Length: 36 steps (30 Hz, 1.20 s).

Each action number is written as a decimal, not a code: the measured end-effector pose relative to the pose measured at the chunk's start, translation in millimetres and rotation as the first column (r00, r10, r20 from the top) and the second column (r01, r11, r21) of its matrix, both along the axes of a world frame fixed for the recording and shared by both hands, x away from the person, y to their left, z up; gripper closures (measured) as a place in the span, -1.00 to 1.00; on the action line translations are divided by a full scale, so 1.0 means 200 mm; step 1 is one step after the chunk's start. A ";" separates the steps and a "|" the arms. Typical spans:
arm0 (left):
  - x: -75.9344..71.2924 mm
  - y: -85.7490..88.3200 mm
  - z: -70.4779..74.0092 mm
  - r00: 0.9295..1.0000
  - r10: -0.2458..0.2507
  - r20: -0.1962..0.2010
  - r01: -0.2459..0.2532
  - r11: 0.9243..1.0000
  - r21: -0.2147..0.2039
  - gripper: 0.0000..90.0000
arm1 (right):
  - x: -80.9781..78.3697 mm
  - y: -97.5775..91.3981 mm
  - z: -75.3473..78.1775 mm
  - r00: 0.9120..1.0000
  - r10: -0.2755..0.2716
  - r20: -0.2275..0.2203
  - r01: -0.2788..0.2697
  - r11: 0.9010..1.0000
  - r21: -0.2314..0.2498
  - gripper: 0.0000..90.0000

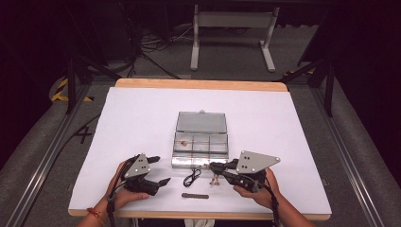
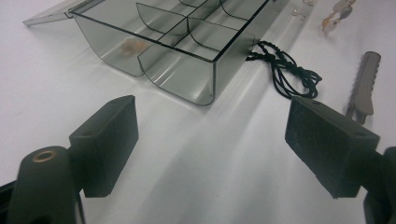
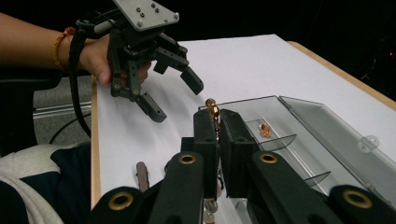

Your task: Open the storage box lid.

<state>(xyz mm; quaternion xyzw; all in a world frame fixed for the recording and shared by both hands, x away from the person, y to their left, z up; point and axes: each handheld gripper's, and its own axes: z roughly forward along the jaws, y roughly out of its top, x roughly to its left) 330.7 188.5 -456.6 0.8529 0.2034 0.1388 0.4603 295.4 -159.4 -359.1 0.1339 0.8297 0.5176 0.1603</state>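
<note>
The right gripper [image 3: 217, 135] is clamping a beaded piece of jewellery [image 3: 213, 111], its 2 black jaws pressed together with the amber beads poking out above the tips; in the high view more of that strand is dangling below the gripper [image 1: 217, 167], just in front of the box. The left gripper [image 2: 210, 140] is hovering over bare white table with its jaws standing wide apart and nothing between them.

Just beyond both grippers, 1 clear plastic organiser box [image 1: 201, 145] is sitting on the table [image 1: 142, 113] with its lid [image 1: 202, 122] laid flat open behind it. Dividers are splitting it into several compartments; I cannot count them for certain. 1 small orange-brown trinket [image 1: 184, 141] is lying in a compartment at the box's left end, and the other compartments look bare from here.

On the table in front of the box: 1 black cord [image 1: 191, 177], looped and tangled, touching the box's front wall in the left gripper view, and 1 dark hair clip [image 1: 195, 195] lying flat, nearer the person, apart from the cord.
</note>
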 end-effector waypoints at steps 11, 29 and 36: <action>0.00 0.00 0.00 1.000 -0.001 -0.002 0.001 1.000 -0.003 -0.60 | 0.01 0.01 0.09 1.000 -0.015 0.023 0.014 1.000 0.020 0.91; 0.00 0.00 0.00 1.000 -0.007 -0.007 0.007 1.000 -0.003 -0.61 | 0.10 0.05 0.18 0.999 -0.026 0.045 0.025 0.999 0.021 0.91; 0.00 0.00 0.00 1.000 -0.008 -0.009 0.008 1.000 0.000 -0.61 | 0.15 0.08 0.19 0.998 -0.031 0.046 0.030 0.999 0.027 0.91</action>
